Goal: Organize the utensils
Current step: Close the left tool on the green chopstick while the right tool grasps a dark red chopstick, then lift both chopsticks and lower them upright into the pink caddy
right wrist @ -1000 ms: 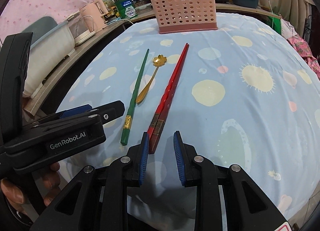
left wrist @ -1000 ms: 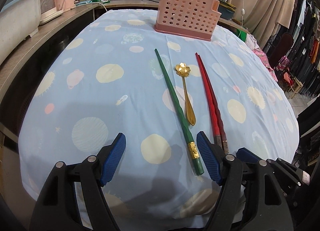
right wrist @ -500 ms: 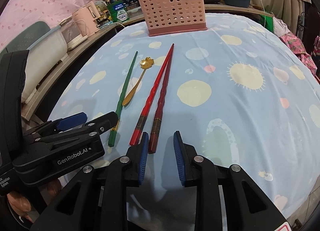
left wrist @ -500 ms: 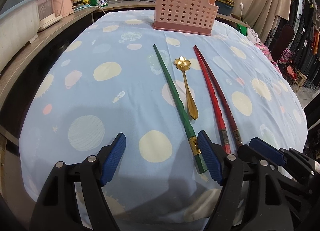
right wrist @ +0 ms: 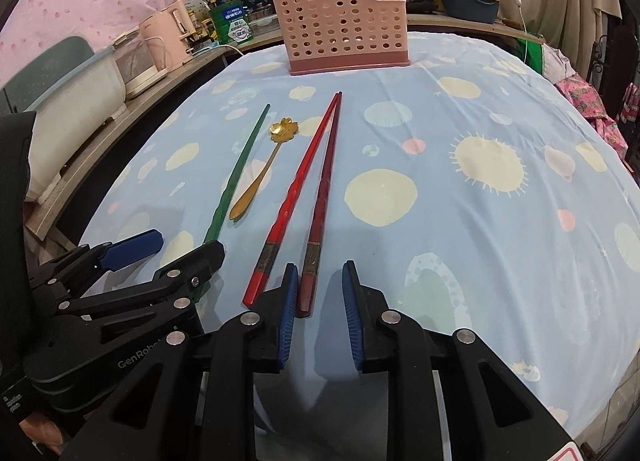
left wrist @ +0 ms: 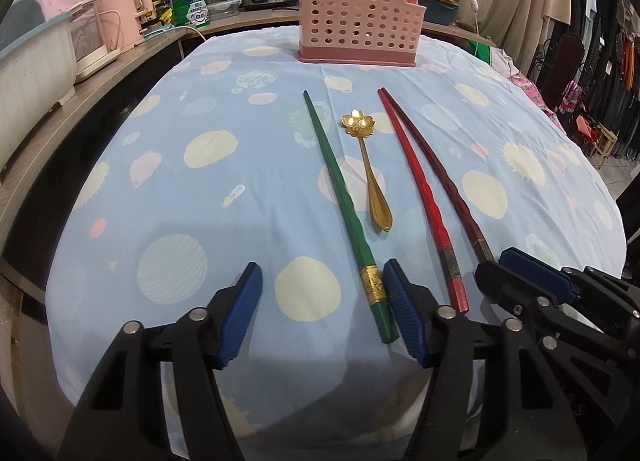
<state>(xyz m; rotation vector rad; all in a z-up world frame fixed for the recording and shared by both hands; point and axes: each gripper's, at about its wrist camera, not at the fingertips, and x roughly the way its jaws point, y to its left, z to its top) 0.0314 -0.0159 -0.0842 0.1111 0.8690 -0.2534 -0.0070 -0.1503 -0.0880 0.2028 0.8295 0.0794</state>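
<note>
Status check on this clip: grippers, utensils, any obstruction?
Left gripper closing around green chopstick; right gripper closing around dark red chopstick. Neither gripped yet. Path to pink holder clear.

Evenly lit indoor scene, soft shadows cast under the gripper arms, heavy fisheye bending seen at edges, corners blacked out, foreground kept sharp

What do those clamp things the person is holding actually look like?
Both the left gripper and the right gripper are black plastic tongs with silver rivets and ribbed blue pads on the fingers. White "GenRobot" lettering marks the left one's side. No cables show.
</note>
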